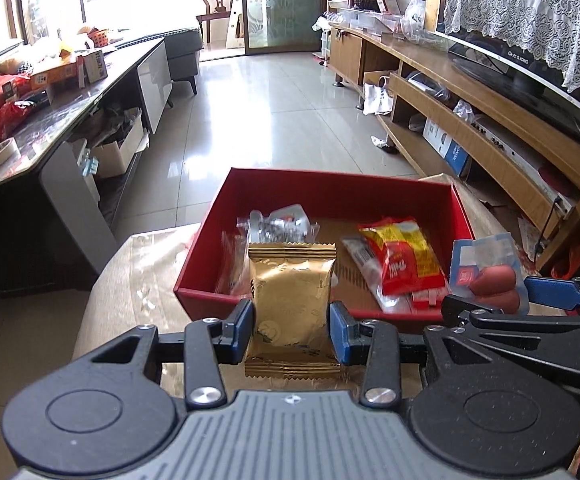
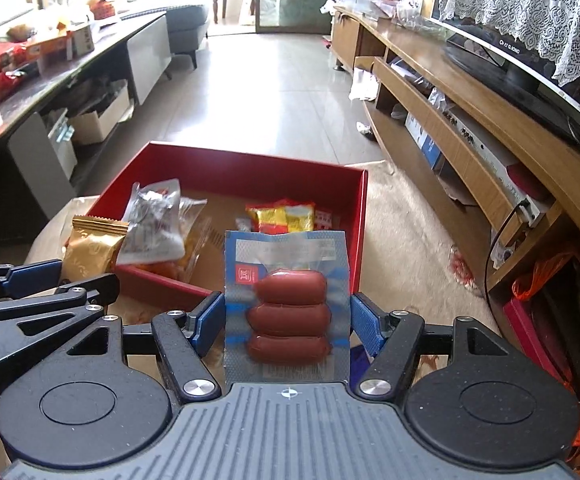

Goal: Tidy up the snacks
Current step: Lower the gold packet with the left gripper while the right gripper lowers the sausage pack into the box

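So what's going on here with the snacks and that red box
A person is sorting snacks with a handheld gripper in each hand. The left gripper is clamped on a gold packet, and the right gripper grips a blue sausage pack. Both are held just in front of the near edge of the open red box. Inside it already lie a clear wrapped snack and a red and yellow packet.

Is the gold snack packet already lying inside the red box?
No, the gold packet is clamped in the left tool, held in front of the red box.
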The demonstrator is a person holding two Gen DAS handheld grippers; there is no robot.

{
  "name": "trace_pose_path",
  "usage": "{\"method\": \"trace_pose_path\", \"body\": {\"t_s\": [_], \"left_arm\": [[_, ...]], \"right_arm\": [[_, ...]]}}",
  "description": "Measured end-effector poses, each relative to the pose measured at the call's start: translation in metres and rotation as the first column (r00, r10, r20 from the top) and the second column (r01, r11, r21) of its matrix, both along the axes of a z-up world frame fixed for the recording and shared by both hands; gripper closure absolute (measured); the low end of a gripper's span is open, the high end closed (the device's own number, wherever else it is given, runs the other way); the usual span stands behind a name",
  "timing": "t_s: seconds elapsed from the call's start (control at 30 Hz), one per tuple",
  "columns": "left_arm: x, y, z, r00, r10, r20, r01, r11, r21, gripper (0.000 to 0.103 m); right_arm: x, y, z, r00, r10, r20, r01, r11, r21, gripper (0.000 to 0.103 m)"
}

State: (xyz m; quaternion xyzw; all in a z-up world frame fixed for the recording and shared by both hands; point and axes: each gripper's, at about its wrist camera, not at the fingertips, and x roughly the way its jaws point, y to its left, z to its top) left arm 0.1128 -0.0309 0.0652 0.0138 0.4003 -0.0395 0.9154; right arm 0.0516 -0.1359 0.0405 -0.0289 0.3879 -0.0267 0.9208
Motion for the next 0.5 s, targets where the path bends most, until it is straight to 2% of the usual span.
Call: {"method": "trace_pose_path", "body": {"t_s": [0.5], "left_arm": [[0.051, -0.007, -0.007, 0.999, 0.032, -0.008, -0.032, 0.999, 0.008, 0.067]], "right_arm": [[0.047, -0.006, -0.004, 1.0, -0.013, -0.001, 0.013, 1.0, -0.002, 0.029]]}}
